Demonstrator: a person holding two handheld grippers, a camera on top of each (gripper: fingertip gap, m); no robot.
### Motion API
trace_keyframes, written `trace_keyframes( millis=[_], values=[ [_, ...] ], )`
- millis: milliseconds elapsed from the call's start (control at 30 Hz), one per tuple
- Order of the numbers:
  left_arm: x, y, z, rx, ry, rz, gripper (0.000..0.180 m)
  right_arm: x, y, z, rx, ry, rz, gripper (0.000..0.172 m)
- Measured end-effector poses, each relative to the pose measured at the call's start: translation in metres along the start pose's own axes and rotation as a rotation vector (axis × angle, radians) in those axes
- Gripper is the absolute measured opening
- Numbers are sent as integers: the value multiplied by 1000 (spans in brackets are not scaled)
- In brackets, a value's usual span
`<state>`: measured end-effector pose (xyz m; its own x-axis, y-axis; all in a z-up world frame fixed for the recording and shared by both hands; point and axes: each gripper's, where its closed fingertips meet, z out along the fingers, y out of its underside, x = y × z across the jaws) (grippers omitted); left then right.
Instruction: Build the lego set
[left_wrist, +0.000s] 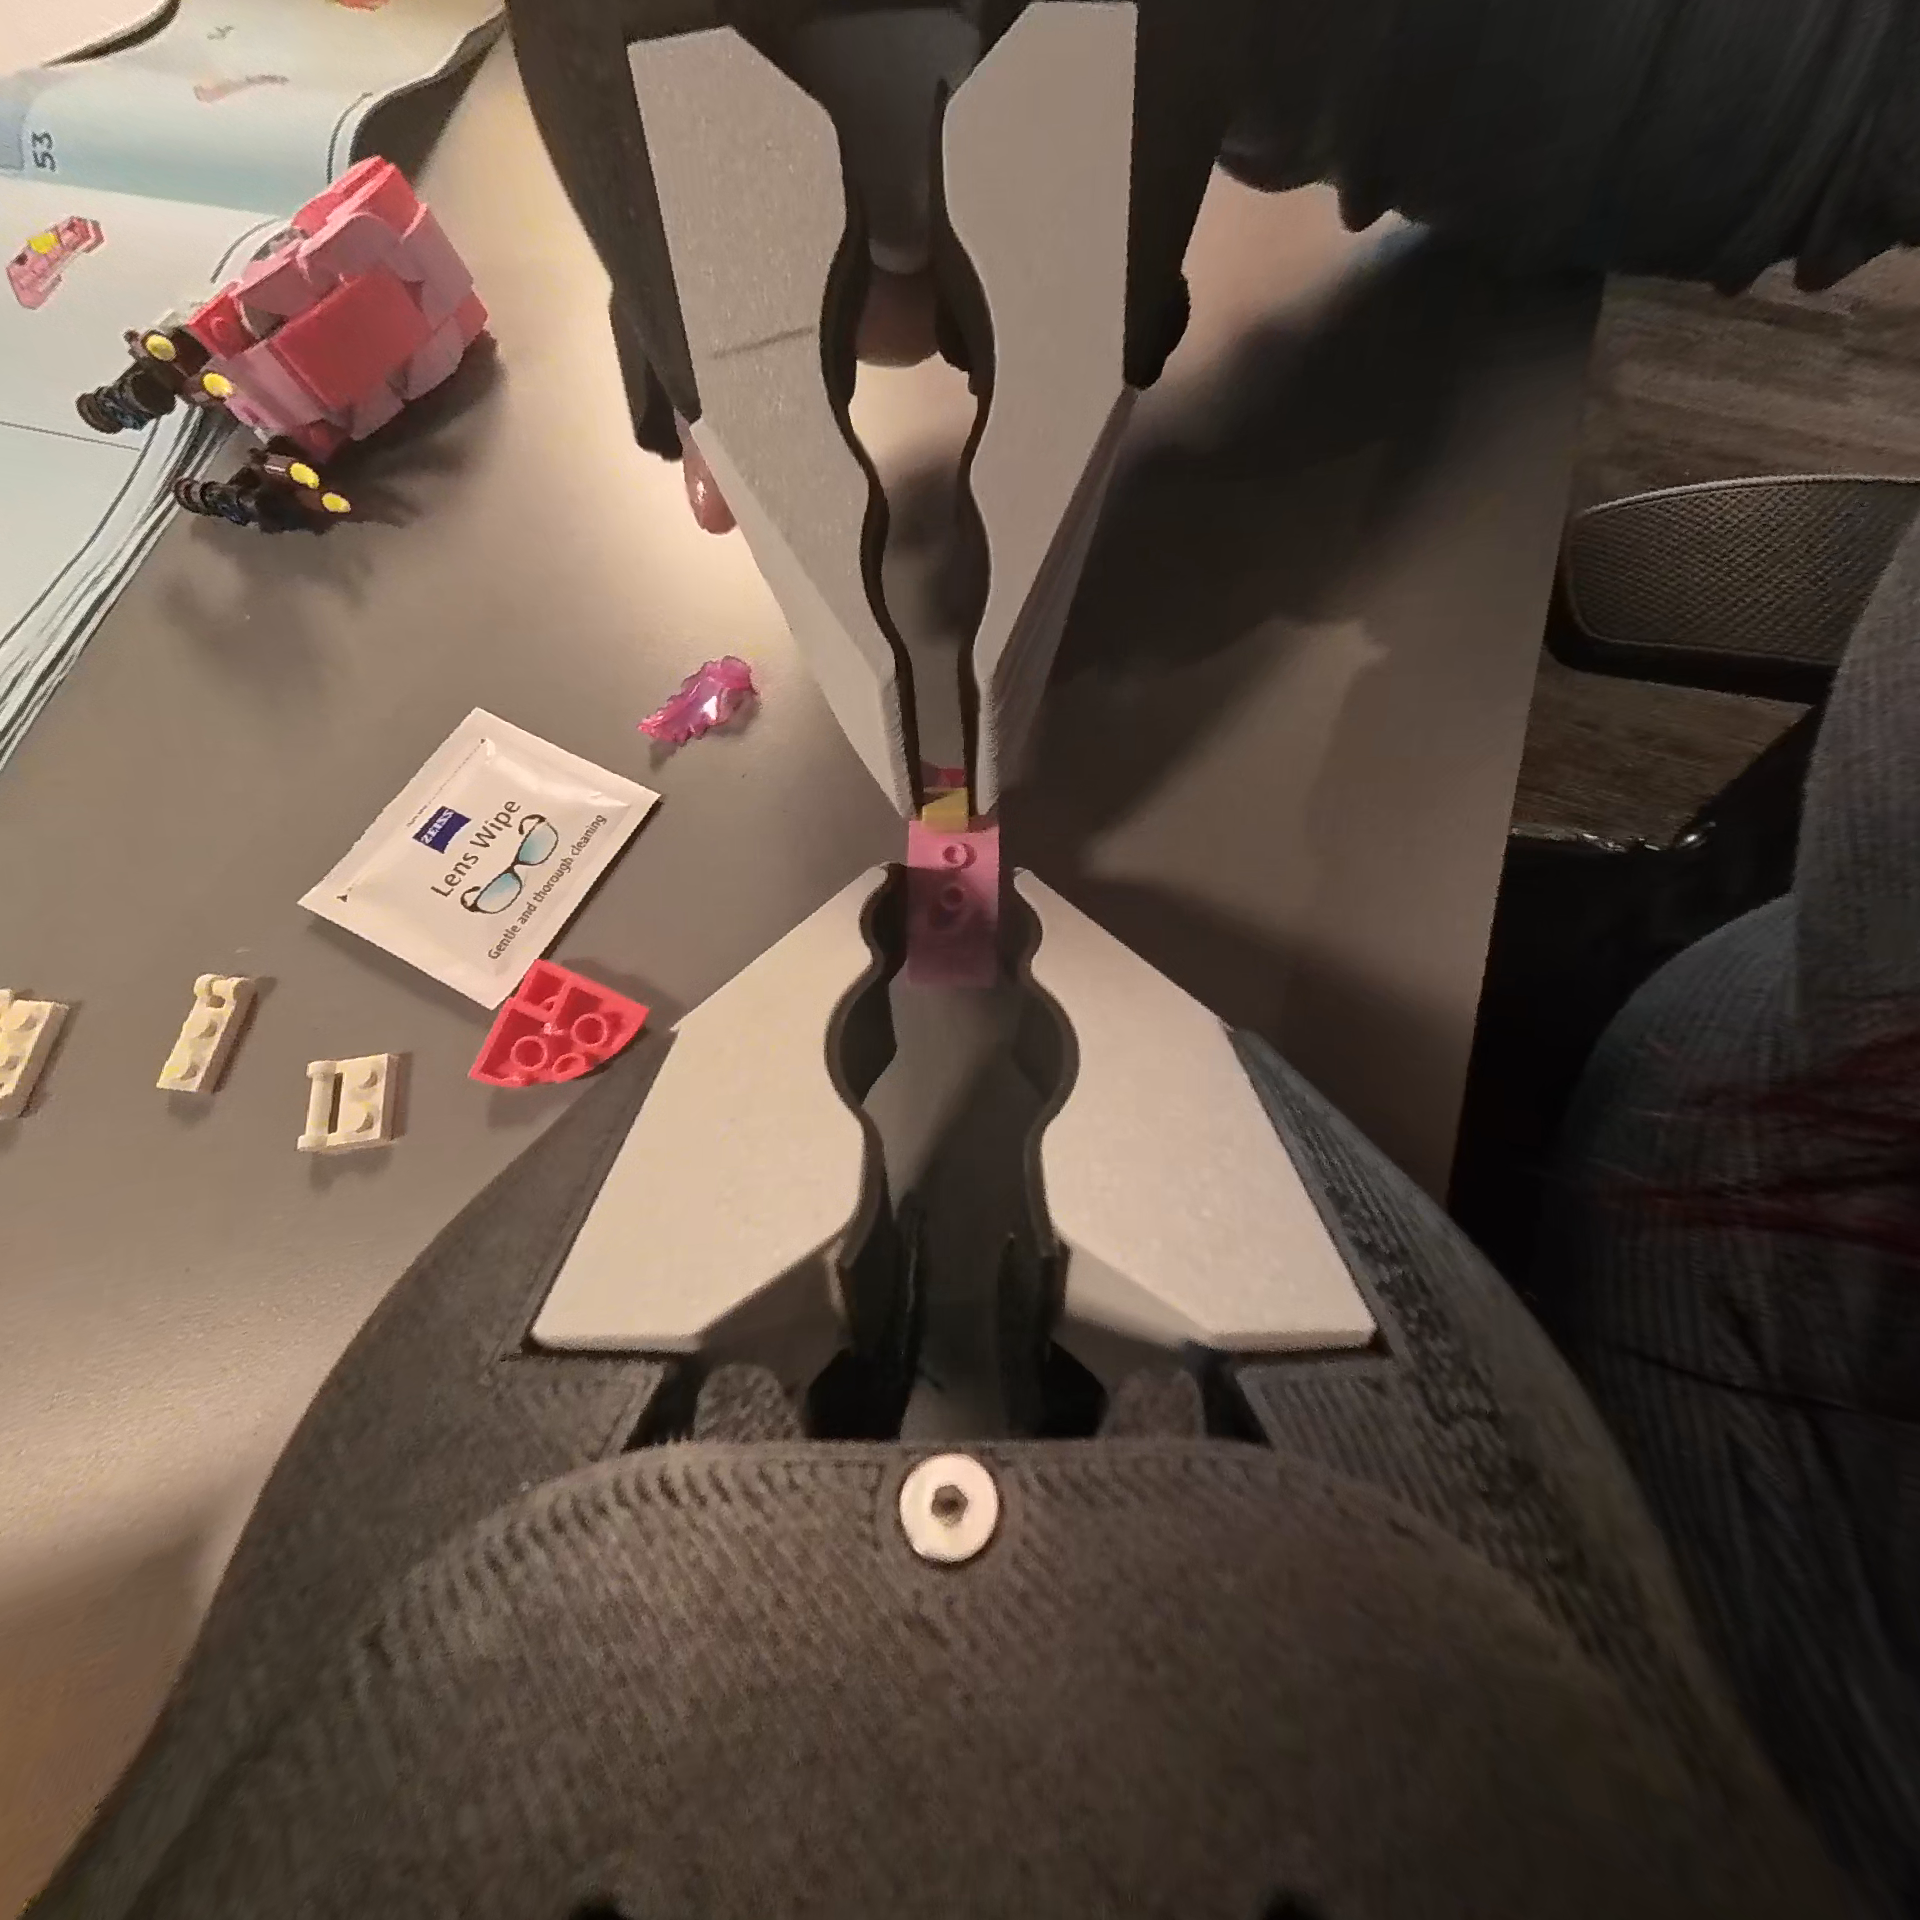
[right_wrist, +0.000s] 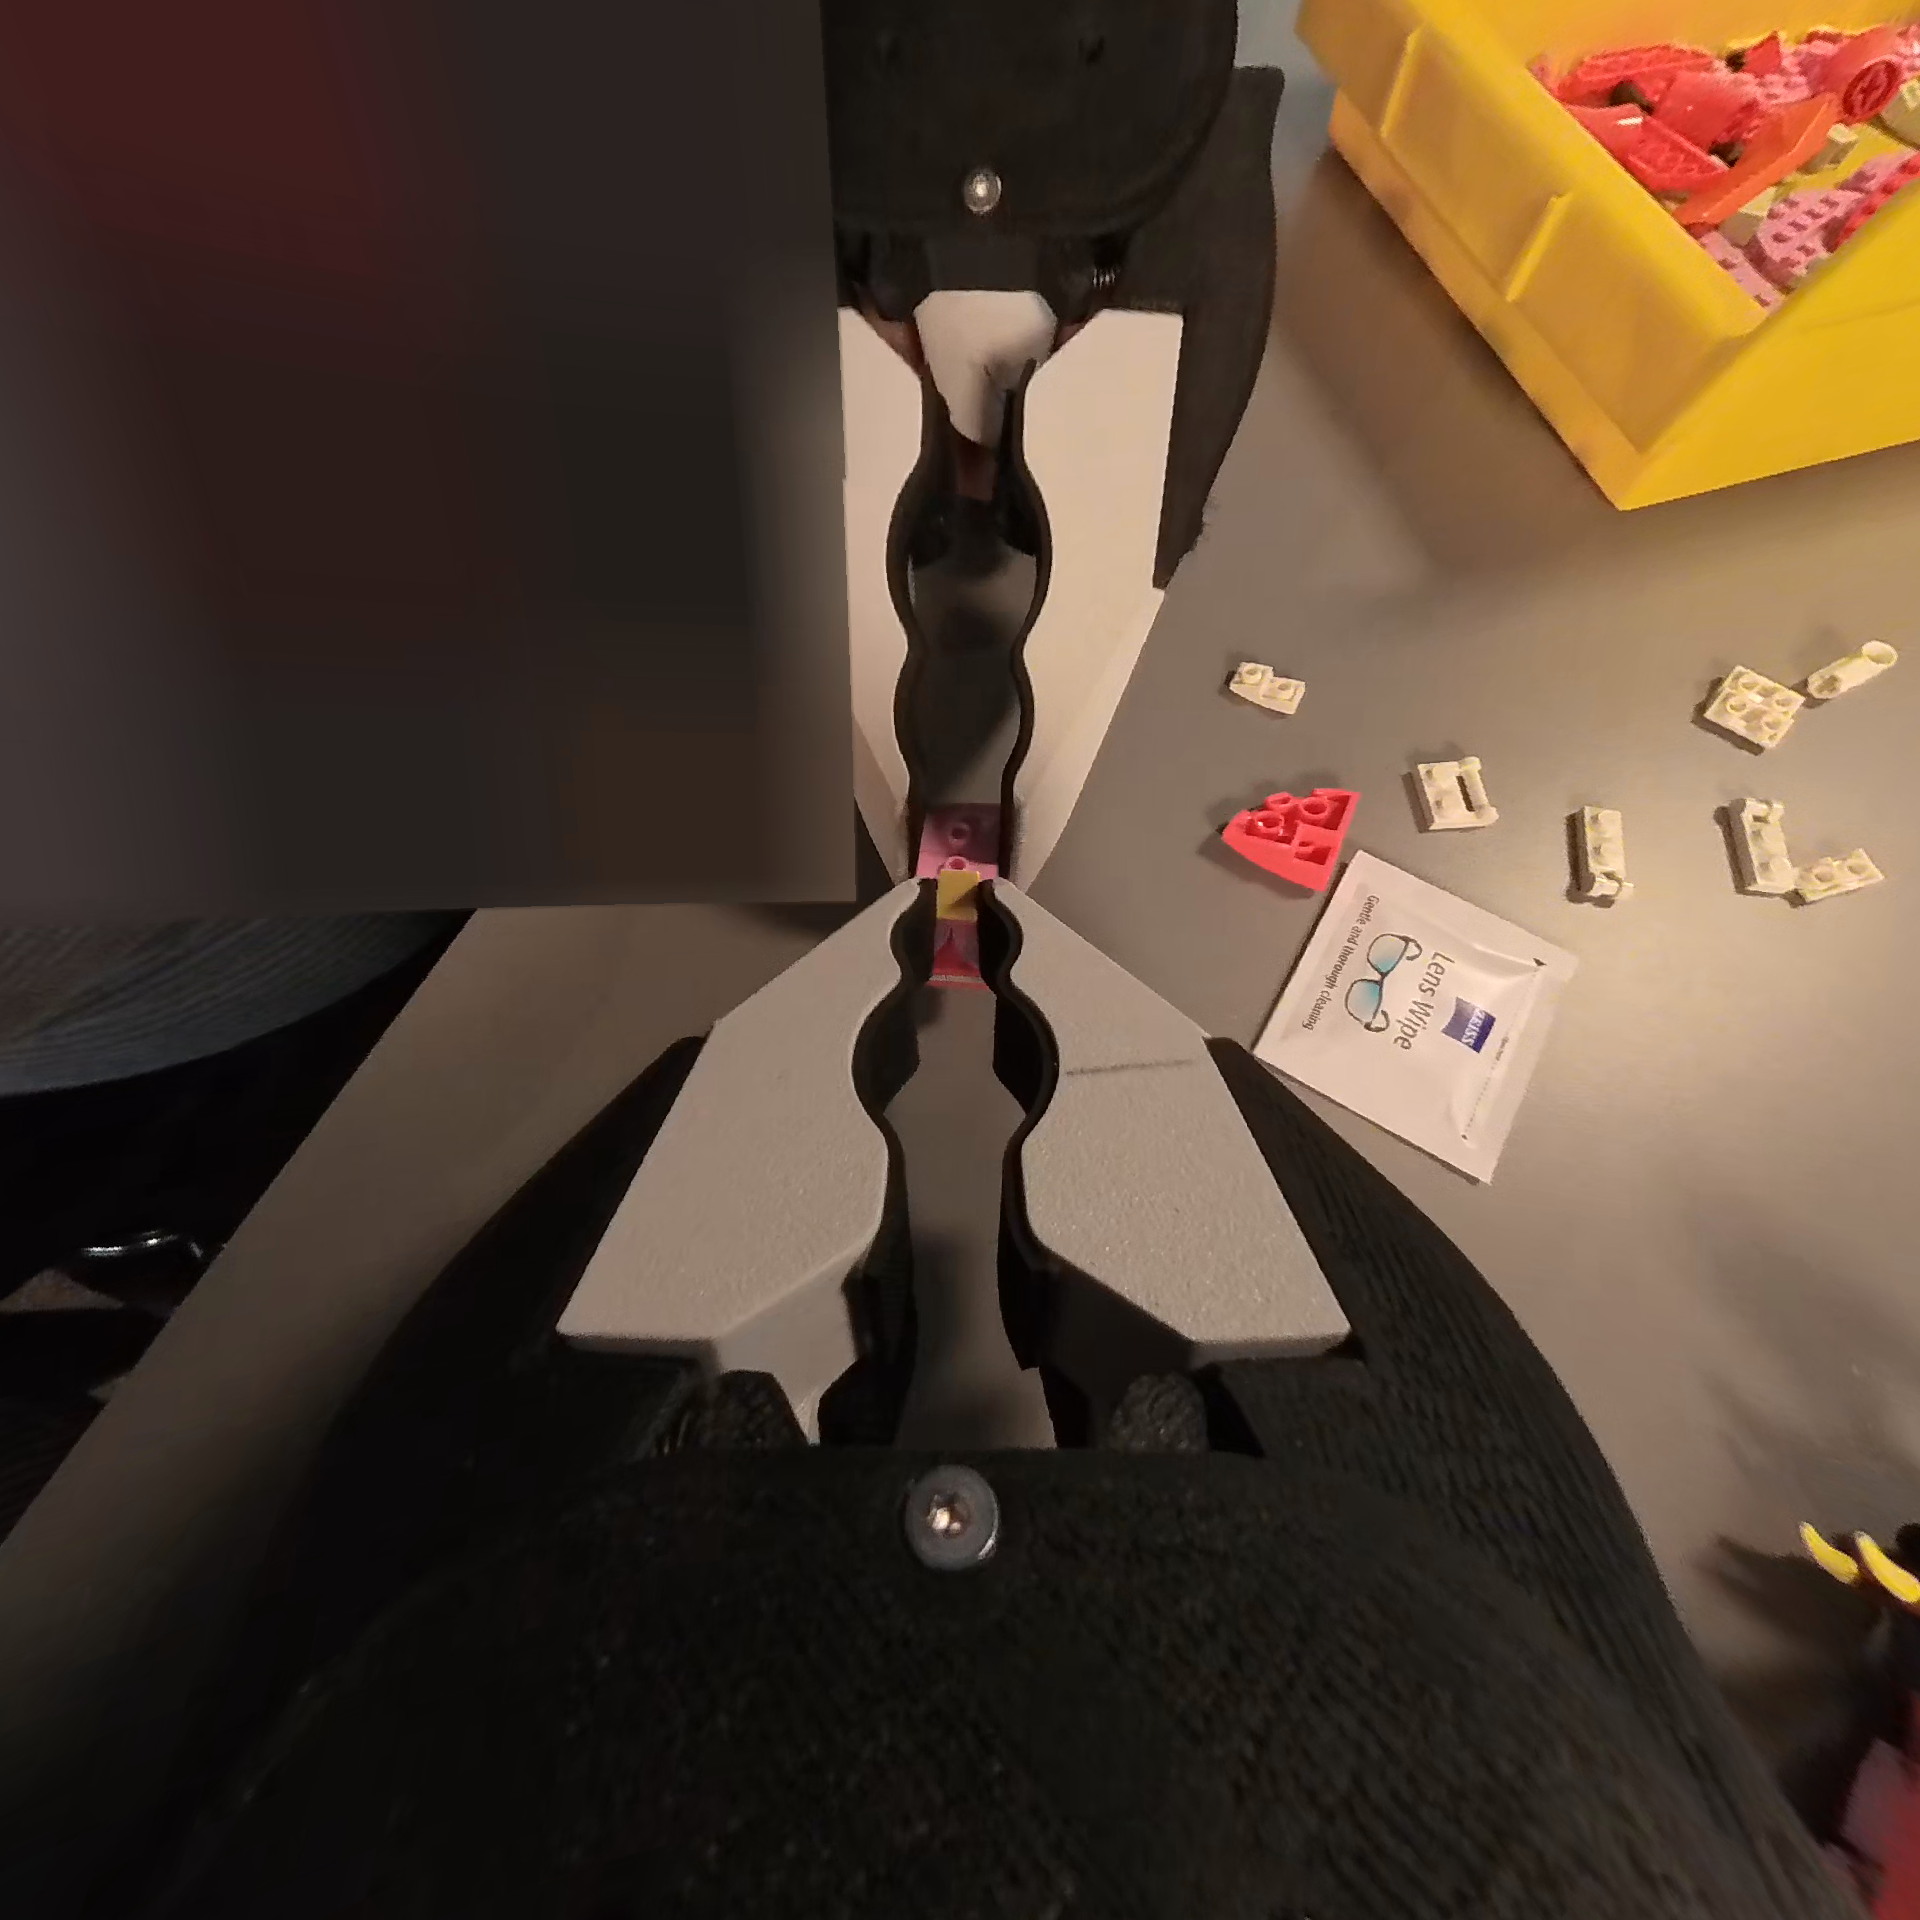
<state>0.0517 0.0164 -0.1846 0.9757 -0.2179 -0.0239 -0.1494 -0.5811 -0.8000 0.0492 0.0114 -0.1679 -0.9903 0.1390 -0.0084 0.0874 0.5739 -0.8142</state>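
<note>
Left tongs (left_wrist: 951, 914) clamped on pink brick (left_wrist: 951, 909); right tongs (right_wrist: 951, 914) clamped on small yellow piece (right_wrist: 956, 896) touching that brick, above table (left_wrist: 312, 727) edge. Nearby: white printed wipe sachet (left_wrist: 478, 852), red curved brick (left_wrist: 556, 1023), wording left unread.

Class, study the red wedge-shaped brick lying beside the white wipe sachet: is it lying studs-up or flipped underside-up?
Underside-up. The red wedge brick shows hollow cells and round tubes, not studs, on its upward face, lying flat by the sachet.

The left gripper (left_wrist: 952, 883) and the right gripper (right_wrist: 953, 896) are held tip to tip, each clamped narrowly on a small brick piece.
</note>
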Motion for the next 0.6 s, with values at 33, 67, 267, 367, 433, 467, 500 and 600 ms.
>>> trace_keyframes(
  millis=[33,67,267,367,433,467,500,600],
  values=[
    [0,-1,0,4,2,0,16,-1,0,0,6,-6,0,6],
    [1,-1,-1,9,6,0,16,-2,-1,0,12,-13,0,6],
    [3,-4,-3,33,26,5,16,-4,-4,-1,47,-40,17,6],
    [3,-4,-3,33,27,1,16,-4,-4,-1,42,-34,10,7],
    [2,-4,-3,33,26,-3,16,-4,-4,-1,41,-32,7,9],
    [2,-4,-3,34,25,-6,16,-4,-5,0,42,-31,7,10],
    [2,-4,-3,35,25,-8,16,-4,-5,0,42,-27,6,11],
    [1,-4,-3,36,22,-15,16,-4,-5,0,41,-19,-3,14]
  ],
)
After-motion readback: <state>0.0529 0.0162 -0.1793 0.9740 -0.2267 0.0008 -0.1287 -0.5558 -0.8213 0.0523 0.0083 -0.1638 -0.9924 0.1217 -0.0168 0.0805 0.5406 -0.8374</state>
